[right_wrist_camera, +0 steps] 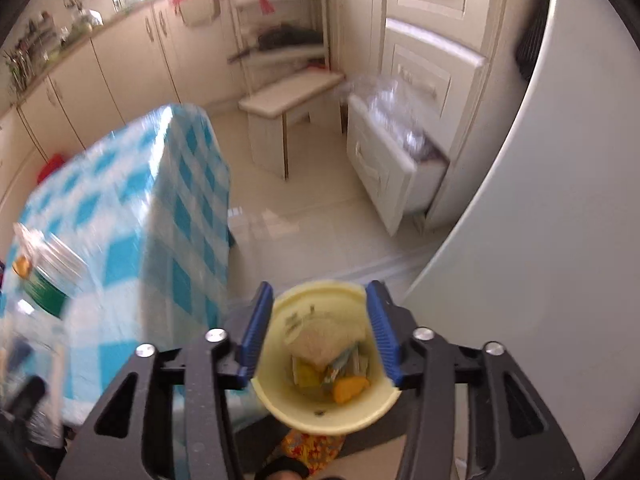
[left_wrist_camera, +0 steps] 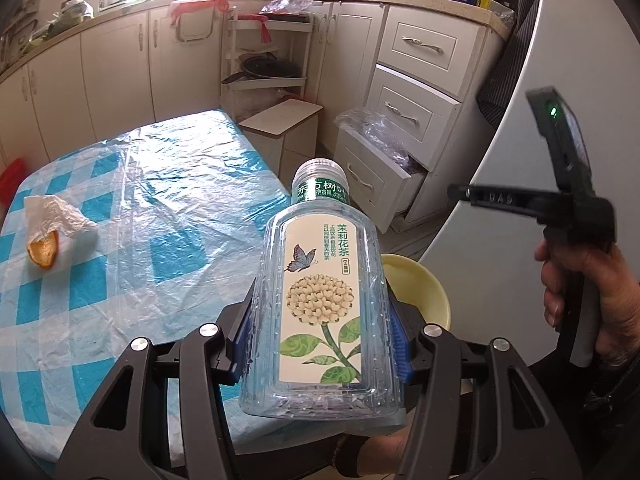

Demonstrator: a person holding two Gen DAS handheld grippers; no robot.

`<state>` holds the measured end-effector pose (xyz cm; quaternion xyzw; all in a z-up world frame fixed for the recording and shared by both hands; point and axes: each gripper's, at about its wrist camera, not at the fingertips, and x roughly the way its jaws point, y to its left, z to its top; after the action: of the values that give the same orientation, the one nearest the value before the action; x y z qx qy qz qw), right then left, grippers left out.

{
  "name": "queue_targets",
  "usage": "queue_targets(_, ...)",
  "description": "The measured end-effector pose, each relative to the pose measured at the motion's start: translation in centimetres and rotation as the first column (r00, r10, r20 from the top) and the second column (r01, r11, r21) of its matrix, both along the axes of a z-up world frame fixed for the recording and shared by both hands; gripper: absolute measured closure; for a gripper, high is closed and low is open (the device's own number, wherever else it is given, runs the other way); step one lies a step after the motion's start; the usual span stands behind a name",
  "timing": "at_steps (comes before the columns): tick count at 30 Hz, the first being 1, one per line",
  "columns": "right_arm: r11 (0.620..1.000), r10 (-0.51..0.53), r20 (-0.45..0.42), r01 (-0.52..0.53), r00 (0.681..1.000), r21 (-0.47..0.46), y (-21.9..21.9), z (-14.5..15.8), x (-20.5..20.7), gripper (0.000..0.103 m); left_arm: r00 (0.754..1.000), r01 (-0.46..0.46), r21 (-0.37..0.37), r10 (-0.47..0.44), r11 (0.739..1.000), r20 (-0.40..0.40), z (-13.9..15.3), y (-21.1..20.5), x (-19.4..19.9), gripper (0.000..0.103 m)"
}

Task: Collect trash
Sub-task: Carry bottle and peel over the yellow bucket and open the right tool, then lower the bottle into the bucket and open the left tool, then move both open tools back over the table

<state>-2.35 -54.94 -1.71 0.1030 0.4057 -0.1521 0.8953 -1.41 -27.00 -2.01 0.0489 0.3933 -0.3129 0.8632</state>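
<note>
Two grippers are loaded: the left gripper clamps a bottle by its lower body, long axis pointing forward and up, cap away from the jaws. The right gripper squeezes a yellow bowl of scraps, off the table's right edge. A tissue and peel lie near the table's left edge, nearer the left gripper.

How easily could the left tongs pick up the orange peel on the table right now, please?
Probably not yet. The left tongs are clamped on the tea bottle, so nothing else fits between them. The path over the table to the orange peel looks unobstructed, though.
</note>
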Motion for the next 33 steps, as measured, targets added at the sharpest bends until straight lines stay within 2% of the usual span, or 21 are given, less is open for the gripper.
queue_targets(3,0.999,-0.020,0.149,0.026,0.989,-0.035,-0.7,2.7,-1.2,0.042,0.999,0.035,-0.001,-0.035,0.999,-0.007,-0.3,-2.4,-0.3,0.051)
queue_targets(5,0.998,-0.056,0.213,0.060,0.975,-0.013,-1.4,3.2,-2.0,0.040,0.998,0.059,0.000,-0.059,0.998,-0.015,-0.6,-4.3,-0.4,0.051)
queue_targets(13,0.989,-0.137,0.295,0.117,0.946,0.086,-3.6,4.1,-2.7,0.040,0.985,0.140,0.033,-0.136,0.990,-0.107,-4.4,-12.3,0.0,0.051)
queue_targets(18,0.983,-0.162,0.300,0.130,0.940,0.126,-4.5,4.0,-2.4,0.040,0.975,0.181,0.084,-0.168,0.980,-0.146,-6.4,-16.3,0.2,0.049)
queue_targets(24,0.978,-0.183,0.306,0.142,0.934,0.152,-4.8,4.0,-2.4,0.037,0.979,0.179,0.077,-0.169,0.981,-0.116,-5.2,-15.6,-0.7,0.045)
queue_targets(33,0.988,-0.129,0.279,0.099,0.952,0.118,-2.6,4.0,-0.9,0.035,0.995,0.083,0.066,-0.079,0.994,-0.057,-2.2,-9.3,-1.6,0.031)
